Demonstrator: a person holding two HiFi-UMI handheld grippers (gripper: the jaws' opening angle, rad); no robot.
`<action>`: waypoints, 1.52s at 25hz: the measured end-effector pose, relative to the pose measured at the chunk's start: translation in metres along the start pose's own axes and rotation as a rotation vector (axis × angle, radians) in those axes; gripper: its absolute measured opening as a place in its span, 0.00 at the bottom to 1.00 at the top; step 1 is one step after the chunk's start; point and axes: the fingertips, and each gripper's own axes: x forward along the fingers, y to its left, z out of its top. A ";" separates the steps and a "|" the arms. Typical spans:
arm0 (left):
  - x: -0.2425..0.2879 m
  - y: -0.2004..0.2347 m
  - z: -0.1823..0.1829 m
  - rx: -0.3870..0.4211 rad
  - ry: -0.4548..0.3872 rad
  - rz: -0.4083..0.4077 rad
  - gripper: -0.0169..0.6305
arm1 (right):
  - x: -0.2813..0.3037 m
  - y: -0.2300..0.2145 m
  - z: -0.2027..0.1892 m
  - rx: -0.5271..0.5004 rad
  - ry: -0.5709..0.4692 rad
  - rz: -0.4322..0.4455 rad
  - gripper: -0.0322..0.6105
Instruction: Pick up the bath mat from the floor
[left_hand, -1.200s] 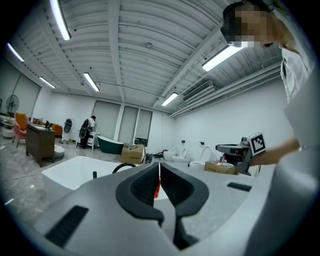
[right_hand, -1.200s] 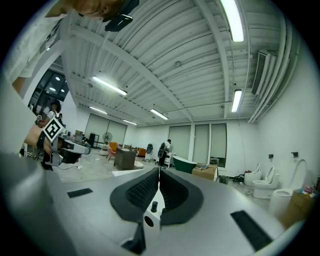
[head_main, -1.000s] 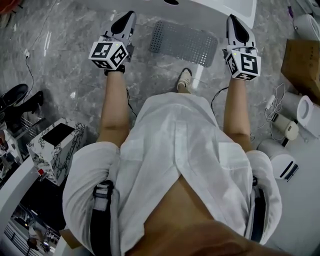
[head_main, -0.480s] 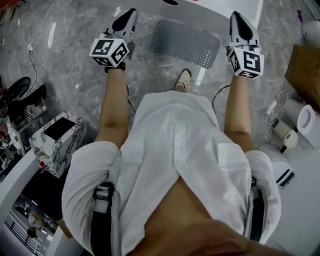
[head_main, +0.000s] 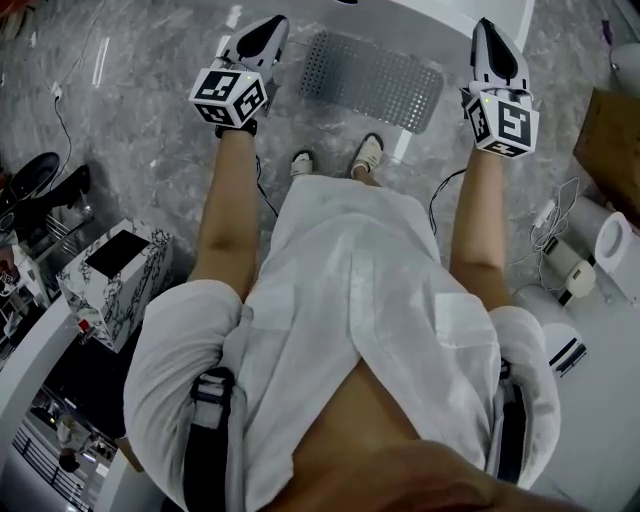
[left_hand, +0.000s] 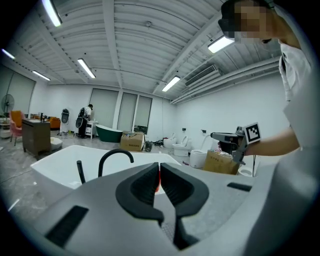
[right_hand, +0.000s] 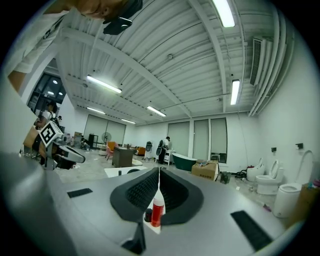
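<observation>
The grey perforated bath mat (head_main: 372, 78) lies flat on the marble floor in front of a white bathtub (head_main: 440, 12). My left gripper (head_main: 266, 30) hangs above the floor off the mat's left end, jaws shut and empty. My right gripper (head_main: 489, 32) hovers off the mat's right end, also shut with nothing held. Neither touches the mat. In the left gripper view the shut jaws (left_hand: 159, 172) point level over the tub, and the mat is out of sight. The right gripper view shows shut jaws (right_hand: 159, 181) with a red bottle (right_hand: 157, 212) behind the gap.
The person's two shoes (head_main: 366, 156) stand just short of the mat. A marble-patterned box (head_main: 112, 278) and black shoes (head_main: 45, 188) are at the left. A cardboard box (head_main: 612, 125), white appliances (head_main: 585, 250) and cables lie at the right.
Both grippers have shifted forward and slightly right, closer to the mat's two ends. A second shoe has stepped into view beside the first. Jaws stayed shut.
</observation>
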 end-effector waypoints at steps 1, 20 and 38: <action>0.002 0.002 -0.005 -0.003 0.011 -0.006 0.05 | 0.001 0.002 -0.003 0.001 0.005 0.001 0.10; 0.001 0.081 -0.097 -0.050 0.167 -0.085 0.05 | 0.047 0.087 -0.027 -0.007 0.045 -0.008 0.10; 0.076 0.079 -0.229 0.090 0.388 -0.177 0.06 | 0.088 0.074 -0.130 -0.034 -0.044 0.114 0.10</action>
